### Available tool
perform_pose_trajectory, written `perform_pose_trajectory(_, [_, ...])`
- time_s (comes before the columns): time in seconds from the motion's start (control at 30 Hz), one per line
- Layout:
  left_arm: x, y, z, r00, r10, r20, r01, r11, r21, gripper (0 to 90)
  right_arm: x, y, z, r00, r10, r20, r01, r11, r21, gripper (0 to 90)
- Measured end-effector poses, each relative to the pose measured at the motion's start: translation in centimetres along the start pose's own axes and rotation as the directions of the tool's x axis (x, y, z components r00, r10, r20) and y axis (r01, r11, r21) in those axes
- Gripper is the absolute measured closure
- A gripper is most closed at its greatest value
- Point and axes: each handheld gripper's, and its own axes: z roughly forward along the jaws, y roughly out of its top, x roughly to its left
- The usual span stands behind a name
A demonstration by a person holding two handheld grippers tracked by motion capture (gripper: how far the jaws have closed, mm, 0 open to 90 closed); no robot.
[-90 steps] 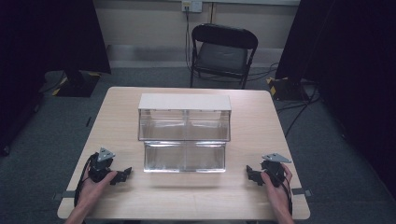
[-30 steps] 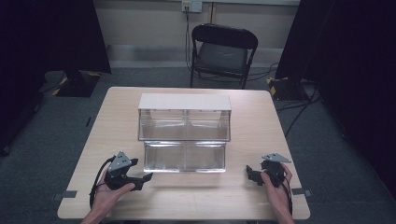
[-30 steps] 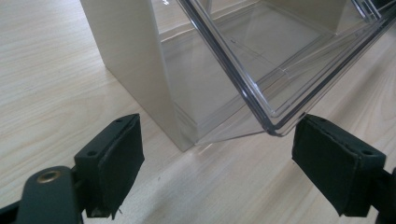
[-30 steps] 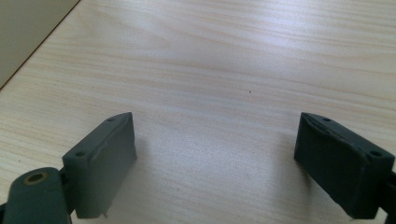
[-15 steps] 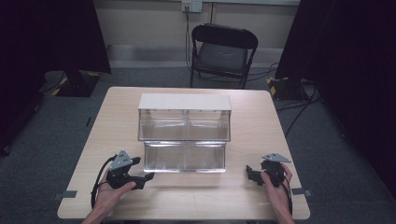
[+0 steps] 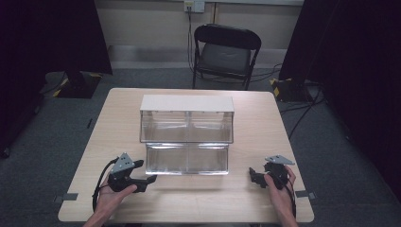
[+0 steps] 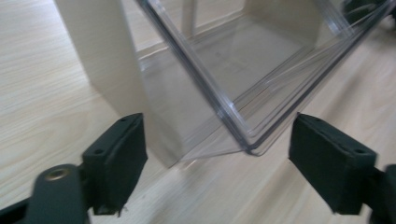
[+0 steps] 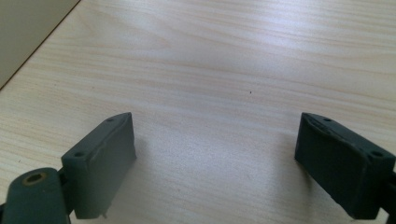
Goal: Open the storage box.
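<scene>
A clear plastic box (image 6: pixel 187 137) with two steps and a pale top is seen mid-counter (image 6: pixel 265 123). Its near corner is framed by the left claw (image 7: pixel 215 163), spread wide. The right claw (image 8: pixel 215 163) is spread too.

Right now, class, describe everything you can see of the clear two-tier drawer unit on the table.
The clear two-tier drawer unit stands upright at the middle of the wooden table. It has a pale opaque top and sides and transparent plastic drawers, two above and two stepped forward below. All look empty and closed. The left hand-held gripper points at its lower left corner without touching it.
</scene>
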Motion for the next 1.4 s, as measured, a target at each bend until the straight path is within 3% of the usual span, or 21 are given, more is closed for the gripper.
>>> perform_pose_trajectory(0.7, [-0.14,0.37,-0.55,0.9998,-0.005,0.017,0.005,0.9996,-0.029,15.7,0.02,0.02,0.02,1.0,0.001,-0.001,-0.001,1.0,0.001,11.2])
perform_pose_trajectory(1.1, [-0.18,0.54,-0.73,0.9996,0.026,0.007,-0.026,0.9993,-0.028,15.8,0.01,0.03,0.03,1.0,0.001,-0.003,-0.001,1.0,0.0,11.1])
perform_pose_trajectory(1.4, [-0.22,0.63,-0.86,0.9997,0.021,0.015,-0.021,0.9991,-0.036,15.3,0.02,0.03,0.04,1.0,0.001,-0.005,-0.001,1.0,0.001,11.0])
